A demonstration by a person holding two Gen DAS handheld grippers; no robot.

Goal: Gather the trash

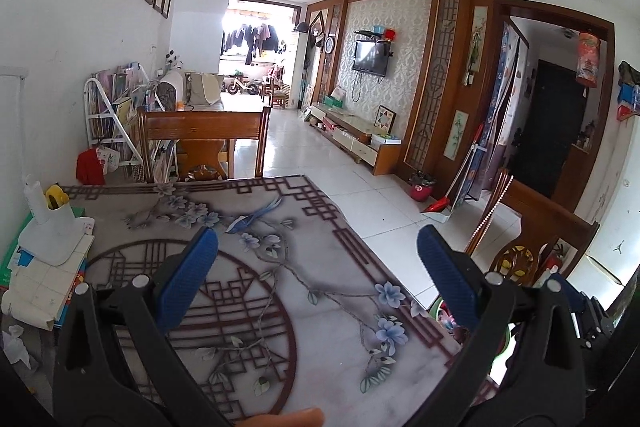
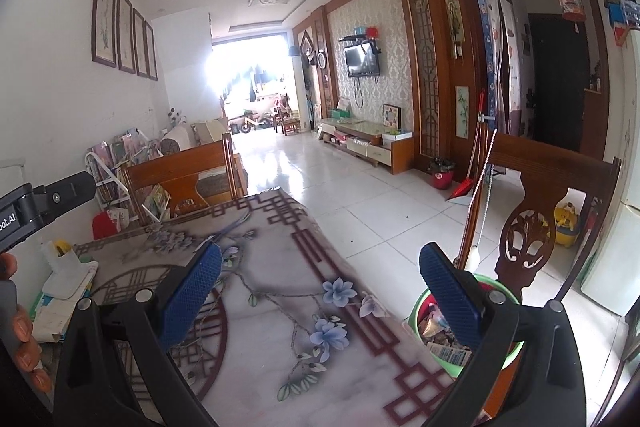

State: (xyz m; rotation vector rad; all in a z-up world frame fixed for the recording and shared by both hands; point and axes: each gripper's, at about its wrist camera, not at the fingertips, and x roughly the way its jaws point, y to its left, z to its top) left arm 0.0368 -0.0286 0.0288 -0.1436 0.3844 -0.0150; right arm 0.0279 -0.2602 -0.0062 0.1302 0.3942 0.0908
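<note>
Both tongs empty, spread wide. Left tongs (image 1: 318, 247) hang over middle of counter (image 1: 328, 351), right tongs (image 2: 320, 263) over its right edge, so you're hovering, not grabbing.

Green bin (image 2: 420, 311) sits on floor tight against counter's right side, beside chair (image 2: 528, 239); handy spot for dropping stuff off the edge. Wrappers already inside.

Patterned top looks clear. Only loose scrap I spot: crumpled white paper (image 1: 16, 347) far left, near paper stack (image 1: 44, 287). Guess that's yours, left side.
</note>
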